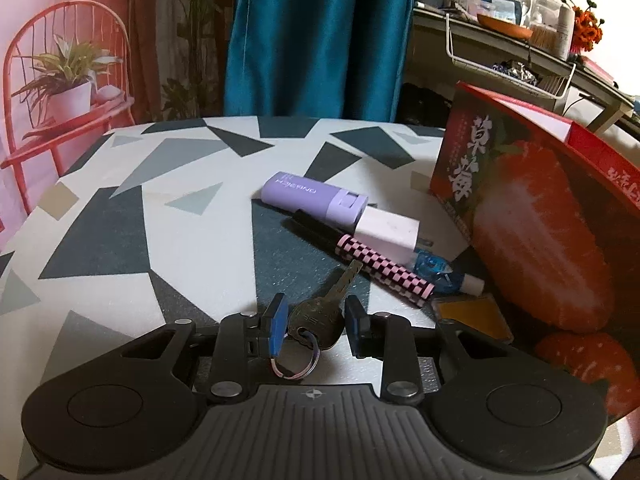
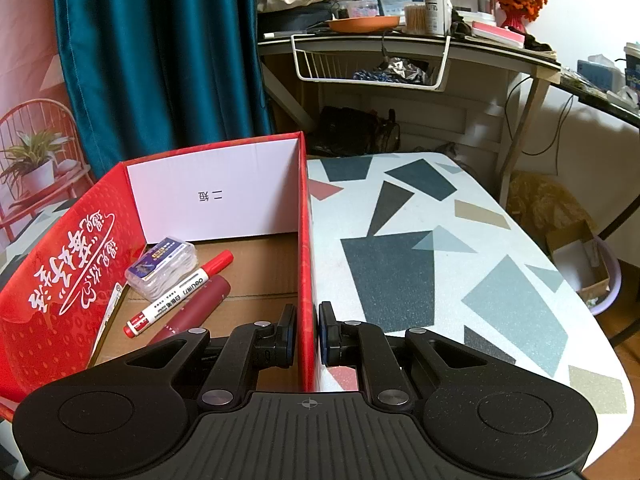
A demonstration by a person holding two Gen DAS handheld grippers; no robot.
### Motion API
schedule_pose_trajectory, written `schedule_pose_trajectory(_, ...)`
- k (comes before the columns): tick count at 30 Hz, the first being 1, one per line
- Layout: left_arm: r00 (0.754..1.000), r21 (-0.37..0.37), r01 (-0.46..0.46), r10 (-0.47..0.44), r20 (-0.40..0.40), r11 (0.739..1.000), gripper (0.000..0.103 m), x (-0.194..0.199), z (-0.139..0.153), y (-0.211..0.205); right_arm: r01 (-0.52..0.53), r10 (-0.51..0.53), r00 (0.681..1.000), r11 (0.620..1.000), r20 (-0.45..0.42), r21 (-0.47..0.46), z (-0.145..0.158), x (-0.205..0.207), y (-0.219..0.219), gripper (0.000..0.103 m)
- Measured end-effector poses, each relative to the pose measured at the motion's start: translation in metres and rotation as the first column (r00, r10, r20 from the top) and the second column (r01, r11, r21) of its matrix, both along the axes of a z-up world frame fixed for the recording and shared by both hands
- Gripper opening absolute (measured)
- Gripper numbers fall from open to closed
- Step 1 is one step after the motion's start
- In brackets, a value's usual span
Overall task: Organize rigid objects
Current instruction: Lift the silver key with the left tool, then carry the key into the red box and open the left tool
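In the left wrist view a brass key (image 1: 320,316) on a ring lies on the table between my left gripper's fingers; the left gripper (image 1: 316,322) is open around its head, pads apart from it. Beyond lie a purple power bank (image 1: 314,196) with a white plug (image 1: 386,234), a pink-black checkered pen (image 1: 384,270), a blue correction tape (image 1: 440,272) and a yellow item (image 1: 472,316). The red strawberry box (image 1: 532,216) stands on the right. In the right wrist view my right gripper (image 2: 307,334) is shut on the box's right wall (image 2: 306,240).
Inside the box lie a clear plastic case (image 2: 162,268), a red-capped white marker (image 2: 180,292) and a dark red tube (image 2: 196,308). The patterned table (image 2: 440,260) stretches right of the box. A cluttered desk with a wire basket (image 2: 368,64) stands behind.
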State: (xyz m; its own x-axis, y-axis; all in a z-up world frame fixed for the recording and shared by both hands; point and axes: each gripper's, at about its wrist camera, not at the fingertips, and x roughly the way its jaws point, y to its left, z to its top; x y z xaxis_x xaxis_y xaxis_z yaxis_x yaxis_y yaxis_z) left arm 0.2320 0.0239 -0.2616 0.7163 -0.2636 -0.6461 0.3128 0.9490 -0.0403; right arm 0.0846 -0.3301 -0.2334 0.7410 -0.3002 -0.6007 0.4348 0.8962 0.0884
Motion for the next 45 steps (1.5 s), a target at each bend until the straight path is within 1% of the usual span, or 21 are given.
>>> schedule_pose_trajectory(6, 0.999, -0.024, -0.003, 0.004, 0.033, 1.000, 0.032, -0.004, 0.008, -0.001, 0.000, 0.000, 1.000, 1.000, -0.001, -0.001, 0.000, 0.000, 0.000, 0.011)
schedule_pose_trajectory(12, 0.997, -0.038, 0.018, -0.015, 0.074, 0.999, 0.032, 0.003, 0.027, -0.007, 0.000, 0.000, 1.000, 1.000, 0.000, 0.000, 0.000, 0.000, 0.000, 0.011)
schedule_pose_trajectory(17, 0.989, -0.038, 0.081, -0.076, 0.123, 0.996, 0.032, 0.013, 0.051, -0.022, 0.000, 0.000, 1.000, 1.000, 0.000, 0.000, 0.000, 0.000, 0.000, 0.011)
schedule_pose_trajectory(22, 0.972, -0.040, 0.165, -0.155, 0.177, 0.986, 0.032, 0.026, 0.077, -0.049, -0.001, 0.001, 1.000, 1.000, 0.000, 0.000, 0.000, 0.000, 0.000, 0.011)
schedule_pose_trajectory(26, 0.952, -0.061, 0.265, -0.251, 0.174, 0.962, 0.033, 0.036, 0.092, -0.081, -0.001, 0.001, 1.000, 1.000, 0.000, 0.000, 0.000, 0.001, 0.000, 0.011)
schedule_pose_trajectory(32, 0.901, 0.000, 0.399, -0.392, 0.184, 0.917, 0.033, 0.043, 0.095, -0.136, -0.001, 0.001, 1.000, 1.000, 0.000, 0.001, 0.000, 0.001, 0.001, 0.011)
schedule_pose_trajectory(36, 0.879, 0.030, 0.450, -0.448, 0.162, 0.893, 0.033, 0.048, 0.085, -0.164, -0.002, 0.002, 1.000, 1.000, 0.000, 0.000, 0.000, 0.001, 0.001, 0.011)
schedule_pose_trajectory(41, 0.858, 0.063, 0.498, -0.502, 0.111, 0.865, 0.033, 0.049, 0.068, -0.180, -0.004, 0.004, 1.000, 1.000, 0.001, 0.006, -0.001, 0.002, 0.001, 0.011)
schedule_pose_trajectory(42, 0.854, 0.069, 0.506, -0.510, 0.100, 0.860, 0.033, 0.048, 0.065, -0.183, -0.004, 0.004, 1.000, 1.000, 0.002, 0.007, -0.001, 0.002, 0.001, 0.011)
schedule_pose_trajectory(45, 0.856, 0.061, 0.510, -0.513, 0.062, 0.858, 0.033, 0.048, 0.054, -0.185, -0.004, 0.004, 1.000, 1.000, 0.003, 0.010, -0.001, 0.003, 0.001, 0.011)
